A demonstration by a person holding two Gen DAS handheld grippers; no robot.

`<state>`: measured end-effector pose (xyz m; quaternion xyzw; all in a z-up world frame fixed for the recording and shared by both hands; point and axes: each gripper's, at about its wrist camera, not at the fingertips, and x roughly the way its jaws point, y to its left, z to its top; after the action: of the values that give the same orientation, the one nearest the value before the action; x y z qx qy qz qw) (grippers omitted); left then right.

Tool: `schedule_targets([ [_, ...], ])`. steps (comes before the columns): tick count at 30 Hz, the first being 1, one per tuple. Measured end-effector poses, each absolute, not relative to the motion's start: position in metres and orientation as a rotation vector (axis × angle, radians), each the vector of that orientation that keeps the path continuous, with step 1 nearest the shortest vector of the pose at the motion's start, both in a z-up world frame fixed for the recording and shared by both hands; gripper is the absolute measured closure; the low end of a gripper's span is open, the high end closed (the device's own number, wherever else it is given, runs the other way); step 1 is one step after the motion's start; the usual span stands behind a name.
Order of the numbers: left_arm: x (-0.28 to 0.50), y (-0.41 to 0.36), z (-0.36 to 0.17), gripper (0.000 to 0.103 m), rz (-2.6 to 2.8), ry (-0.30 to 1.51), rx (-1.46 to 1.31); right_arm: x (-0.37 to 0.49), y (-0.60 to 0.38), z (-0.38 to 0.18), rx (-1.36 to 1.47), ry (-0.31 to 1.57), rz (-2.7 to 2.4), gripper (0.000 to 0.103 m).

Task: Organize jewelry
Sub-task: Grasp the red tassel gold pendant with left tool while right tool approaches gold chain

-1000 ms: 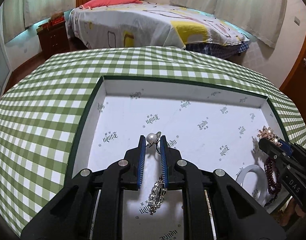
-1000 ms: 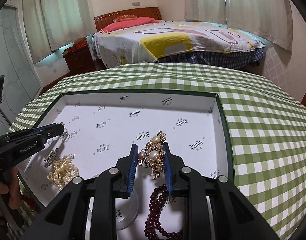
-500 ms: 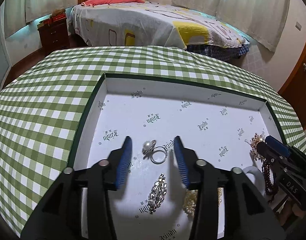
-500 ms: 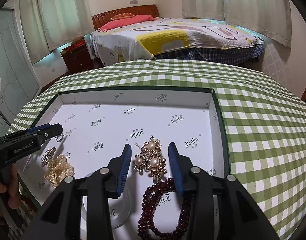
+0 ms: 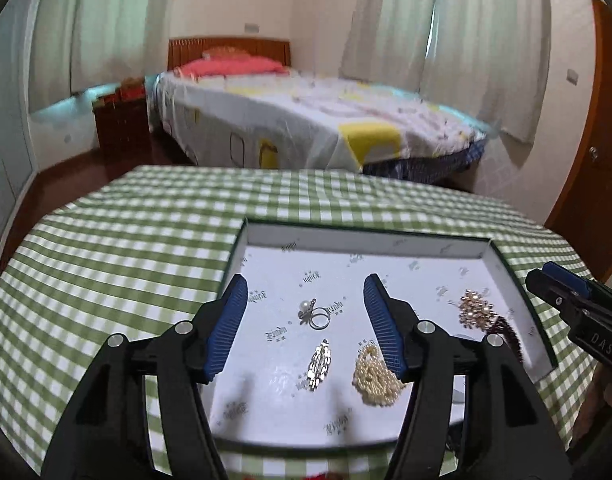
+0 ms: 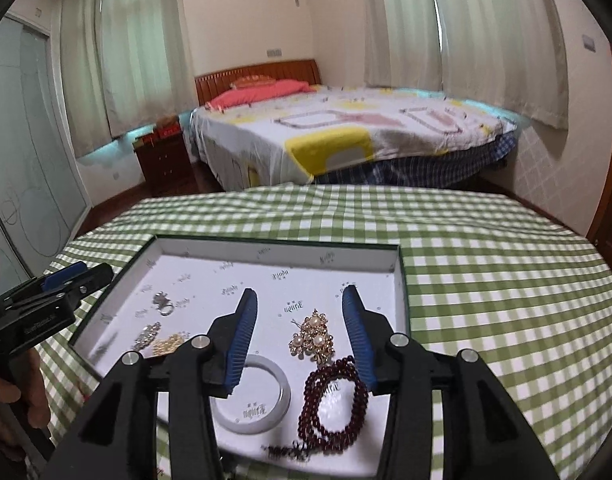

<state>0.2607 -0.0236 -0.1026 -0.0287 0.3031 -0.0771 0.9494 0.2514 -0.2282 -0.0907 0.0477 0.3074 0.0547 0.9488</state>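
Left hand-held gripper point(image 5: 304, 322): jaws apart and opening, nothing between the pads, raised above the tray. Pearl ring point(image 5: 316, 314) lies flat on the liner, framed by the gap but untouched; reads as just set down, clearance taken so the pads don't drag it.

Right hand-held gripper point(image 6: 300, 336): same story, jaws parted and opening, empty. Gold pearl brooch point(image 6: 312, 338) on the liner between the finger lines, no contact.

Tray point(image 6: 276, 254): shallow white box with dark green rim, printed paper liner, sitting on the green-checked surface point(image 6: 506, 300). Low wall likely keeps small pieces from rolling off.

Layout inside looks sorted by side:
- left half: pearl ring, silver rhinestone clip point(image 5: 320, 364) just nearer, pearl-bead cluster point(image 5: 376, 376) beside the clip
- right half: brooch, white bangle point(image 6: 252, 394), dark red bead bracelet point(image 6: 334, 404) touching the brooch's lower edge

Pieces mostly apart, probably to avoid tangling; bracelet-to-brooch contact is the one snag risk.

Bare liner at the far side of the tray. Bed point(image 6: 346, 132) and curtains behind, irrelevant.

Judgement: both placements done, task near its end.
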Motion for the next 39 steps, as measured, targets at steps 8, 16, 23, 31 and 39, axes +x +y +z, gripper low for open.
schedule_targets([
  [8, 0.204, -0.022, -0.101, 0.044, -0.146, 0.547, 0.004, 0.205, -0.222, -0.093, 0.076, 0.591, 0.100, 0.055],
  [16, 0.171, -0.022, -0.129, 0.045, -0.153, 0.631, 0.014, 0.171, -0.220, -0.119, 0.080, 0.657, 0.112, 0.055],
  [23, 0.163, -0.017, -0.148, 0.045, -0.149, 0.706, -0.018, 0.150, -0.219, -0.139, 0.090, 0.704, 0.117, 0.055],
  [31, 0.175, -0.017, -0.160, 0.045, -0.149, 0.785, -0.017, 0.148, -0.215, -0.143, 0.089, 0.705, 0.137, 0.055],
  [39, 0.189, -0.015, -0.171, 0.046, -0.159, 0.861, -0.061, 0.149, -0.215, -0.148, 0.098, 0.716, 0.137, 0.055],
])
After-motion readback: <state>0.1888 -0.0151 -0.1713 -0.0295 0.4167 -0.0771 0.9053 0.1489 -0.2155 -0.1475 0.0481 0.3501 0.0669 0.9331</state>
